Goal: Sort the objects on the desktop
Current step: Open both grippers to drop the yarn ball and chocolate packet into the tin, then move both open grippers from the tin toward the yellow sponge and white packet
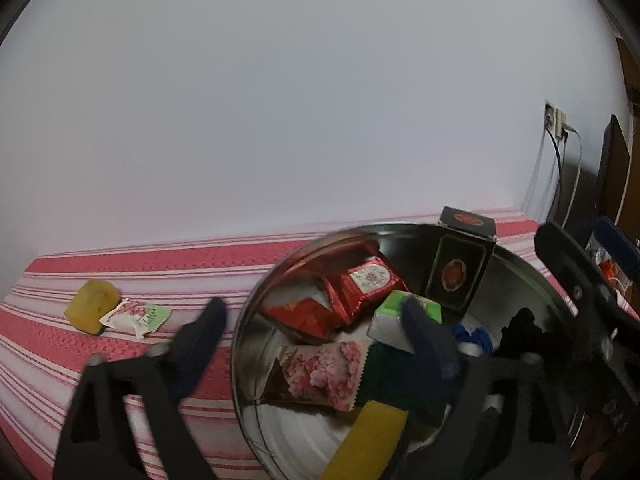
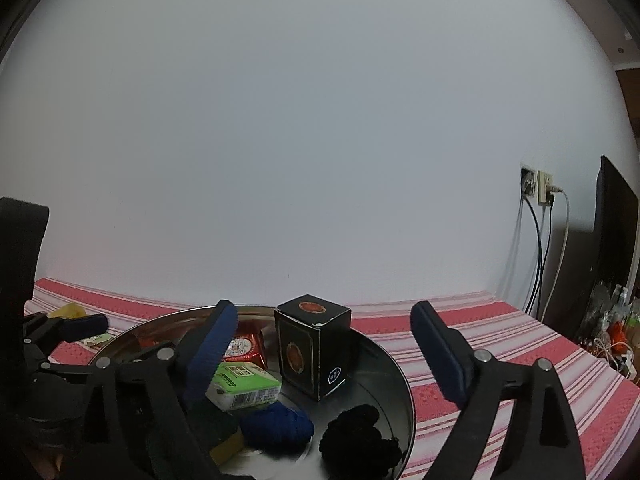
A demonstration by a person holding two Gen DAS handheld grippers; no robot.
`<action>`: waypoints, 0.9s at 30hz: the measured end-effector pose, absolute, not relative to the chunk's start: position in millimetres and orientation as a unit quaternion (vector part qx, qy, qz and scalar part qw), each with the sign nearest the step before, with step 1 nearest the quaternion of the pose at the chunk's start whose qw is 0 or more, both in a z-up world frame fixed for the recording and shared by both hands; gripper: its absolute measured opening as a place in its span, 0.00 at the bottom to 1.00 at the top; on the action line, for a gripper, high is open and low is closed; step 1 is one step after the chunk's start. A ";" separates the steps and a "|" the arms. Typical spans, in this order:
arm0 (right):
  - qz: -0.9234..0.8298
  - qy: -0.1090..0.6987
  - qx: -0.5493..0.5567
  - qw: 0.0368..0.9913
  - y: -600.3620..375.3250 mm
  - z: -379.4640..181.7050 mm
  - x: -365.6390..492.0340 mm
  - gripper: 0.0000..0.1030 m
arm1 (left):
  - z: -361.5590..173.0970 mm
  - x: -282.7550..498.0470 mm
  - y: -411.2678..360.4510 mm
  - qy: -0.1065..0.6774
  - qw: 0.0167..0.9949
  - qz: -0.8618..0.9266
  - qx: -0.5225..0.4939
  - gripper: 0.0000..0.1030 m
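A round metal tin (image 1: 245, 332) stands on the striped cloth. In it lie red packets (image 1: 368, 284), a pink flowered packet (image 1: 320, 376), a green-and-white box (image 1: 390, 314), a green-and-yellow sponge (image 1: 368, 440), a blue yarn ball (image 2: 276, 426), a black fuzzy bundle (image 2: 360, 436) and an upright black box (image 2: 312, 344). My left gripper (image 1: 314, 304) hangs open over the tin's left rim, holding nothing. My right gripper (image 2: 322, 312) is open above the tin's near right side, empty, with the black bundle below it. Left of the tin lie a yellow sponge (image 1: 92, 306) and a white sachet (image 1: 138, 318).
The red-and-white striped cloth (image 2: 500, 344) runs back to a white wall. Wall sockets (image 2: 540, 186) with hanging cables and a dark panel (image 2: 616, 248) stand at the right, with small clutter (image 2: 616, 332) beyond the table's right edge.
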State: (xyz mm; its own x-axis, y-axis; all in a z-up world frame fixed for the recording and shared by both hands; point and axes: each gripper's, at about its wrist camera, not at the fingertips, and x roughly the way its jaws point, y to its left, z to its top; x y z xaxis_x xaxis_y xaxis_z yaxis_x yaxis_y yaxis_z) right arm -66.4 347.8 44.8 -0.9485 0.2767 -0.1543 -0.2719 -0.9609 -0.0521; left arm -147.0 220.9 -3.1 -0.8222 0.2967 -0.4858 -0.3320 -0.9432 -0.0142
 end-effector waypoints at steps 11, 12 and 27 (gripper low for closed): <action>0.985 -0.021 -0.034 0.168 325.7 49.5 -43.8 0.99 | 0.1 -141.8 207.7 0.021 0.156 0.962 -0.223 0.95; 0.985 -0.029 -0.029 0.169 322.2 49.6 -42.4 0.99 | 0.9 -140.2 206.7 0.024 0.152 0.964 -0.217 0.95; 0.985 0.001 0.026 0.172 317.9 52.2 -14.3 0.99 | -6.0 -125.9 178.9 0.035 0.110 0.976 -0.185 0.96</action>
